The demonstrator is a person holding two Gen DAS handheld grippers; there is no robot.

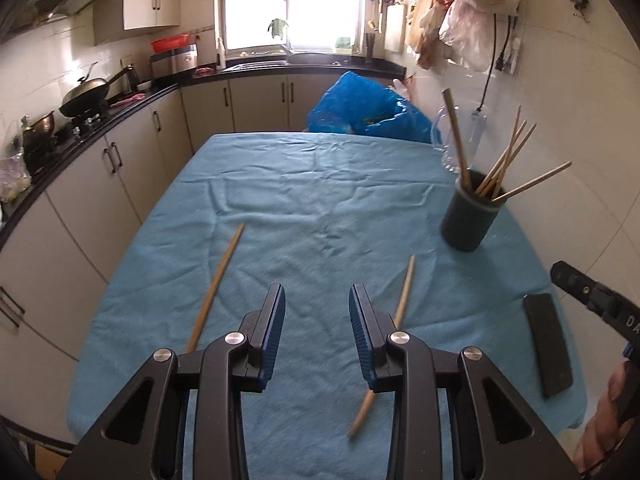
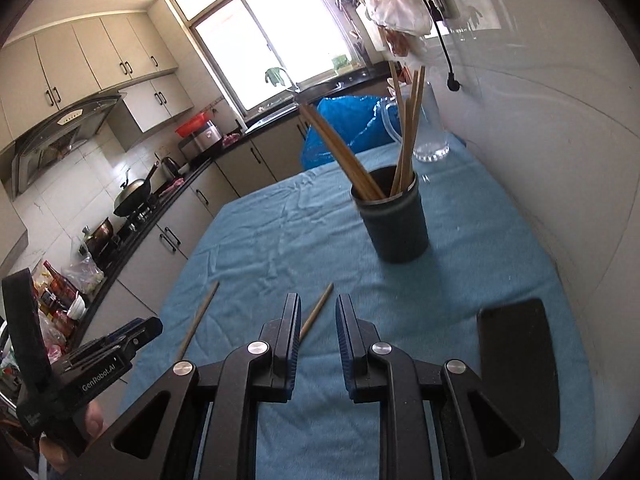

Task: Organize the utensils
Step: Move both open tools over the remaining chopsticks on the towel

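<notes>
Left tongs parted, empty; chopstick lying either side. Right tongs narrowly parted, empty; holder ahead on counter.

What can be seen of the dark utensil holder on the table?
The utensil holder is a dark, matte cylindrical cup with a paler band just under its rim, and its material cannot be told. It stands upright on the blue cloth, toward the table's far right near the white wall, in front of a clear glass jug. Several wooden chopsticks lean out of its open top in different directions. Neither gripper touches it.
</notes>
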